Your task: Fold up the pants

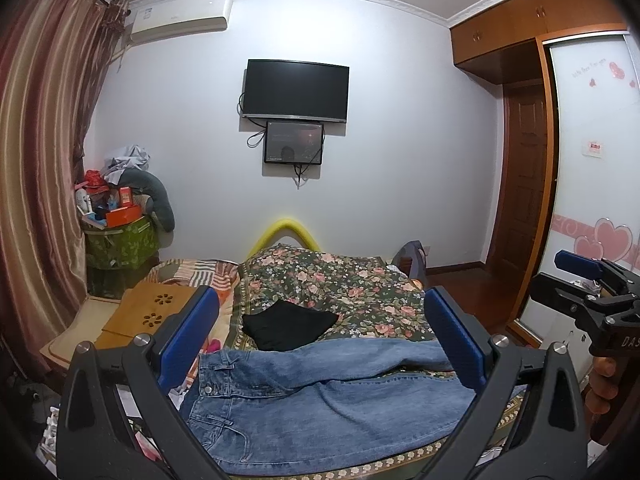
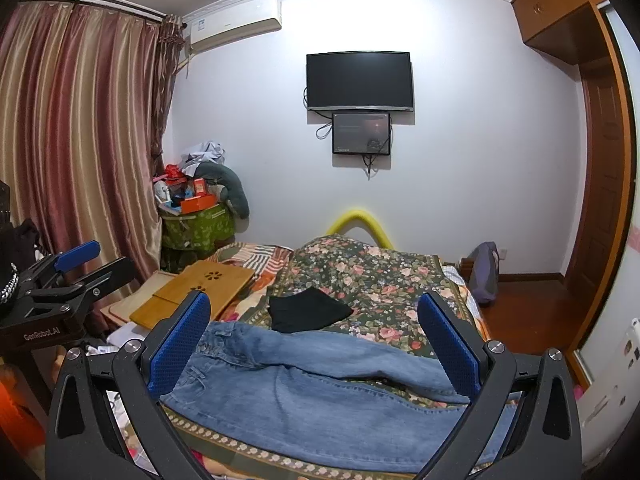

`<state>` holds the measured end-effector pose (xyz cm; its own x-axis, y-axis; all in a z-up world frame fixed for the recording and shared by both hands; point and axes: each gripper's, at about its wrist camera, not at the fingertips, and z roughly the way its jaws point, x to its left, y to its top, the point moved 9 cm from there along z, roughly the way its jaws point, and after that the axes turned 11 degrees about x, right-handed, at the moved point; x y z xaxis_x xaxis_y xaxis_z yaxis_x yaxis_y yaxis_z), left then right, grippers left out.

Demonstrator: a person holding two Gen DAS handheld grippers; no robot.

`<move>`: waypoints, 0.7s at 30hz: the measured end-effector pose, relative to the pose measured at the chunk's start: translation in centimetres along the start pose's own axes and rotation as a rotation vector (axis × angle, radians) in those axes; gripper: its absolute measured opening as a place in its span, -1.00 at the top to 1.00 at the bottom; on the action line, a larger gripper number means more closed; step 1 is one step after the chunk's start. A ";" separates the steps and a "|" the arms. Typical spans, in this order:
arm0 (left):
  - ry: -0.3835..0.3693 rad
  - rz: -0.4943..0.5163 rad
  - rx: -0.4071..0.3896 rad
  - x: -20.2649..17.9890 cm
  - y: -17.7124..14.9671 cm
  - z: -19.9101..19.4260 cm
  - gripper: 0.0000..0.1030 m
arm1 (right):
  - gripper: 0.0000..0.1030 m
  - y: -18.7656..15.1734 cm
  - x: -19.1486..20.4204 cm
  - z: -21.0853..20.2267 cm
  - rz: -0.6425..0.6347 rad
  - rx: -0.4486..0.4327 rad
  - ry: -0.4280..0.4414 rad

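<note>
Blue jeans (image 1: 320, 400) lie spread across the near end of the bed, waistband to the left, legs running right; they also show in the right wrist view (image 2: 312, 392). My left gripper (image 1: 320, 336) is open and empty, held above the jeans. My right gripper (image 2: 316, 340) is open and empty, also above the jeans. The right gripper shows at the right edge of the left wrist view (image 1: 588, 280). The left gripper shows at the left edge of the right wrist view (image 2: 80, 264).
A folded black garment (image 1: 288, 326) lies on the floral bedspread (image 1: 352, 284) behind the jeans. A wooden lap tray (image 2: 196, 292) rests on the bed's left side. A cluttered green bin (image 2: 196, 224) stands by the curtain. A wardrobe (image 1: 592, 160) stands right.
</note>
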<state>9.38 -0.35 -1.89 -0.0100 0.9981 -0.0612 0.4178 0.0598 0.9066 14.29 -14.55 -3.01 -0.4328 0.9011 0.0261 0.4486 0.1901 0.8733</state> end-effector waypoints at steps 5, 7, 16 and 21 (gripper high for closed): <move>0.000 0.000 0.001 0.0 -0.1 0.0 -1.00 | -1.00 0.0 -0.1 0.0 0.000 -0.002 0.003; 0.001 -0.003 0.002 0.0 -0.1 0.1 -1.00 | -1.00 0.0 0.0 -0.1 -0.002 -0.004 0.003; 0.005 -0.011 -0.003 0.2 -0.2 0.1 -1.00 | -1.00 0.1 0.2 -0.2 -0.002 -0.007 0.001; 0.007 -0.006 -0.002 0.2 -0.2 0.2 -1.00 | -1.00 0.4 0.2 -0.4 -0.002 -0.009 0.001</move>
<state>9.46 -0.20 -2.19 -0.0187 0.9978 -0.0638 0.4163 0.0658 0.9068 14.08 -14.45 -2.46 -0.4340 0.9006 0.0249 0.4407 0.1881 0.8777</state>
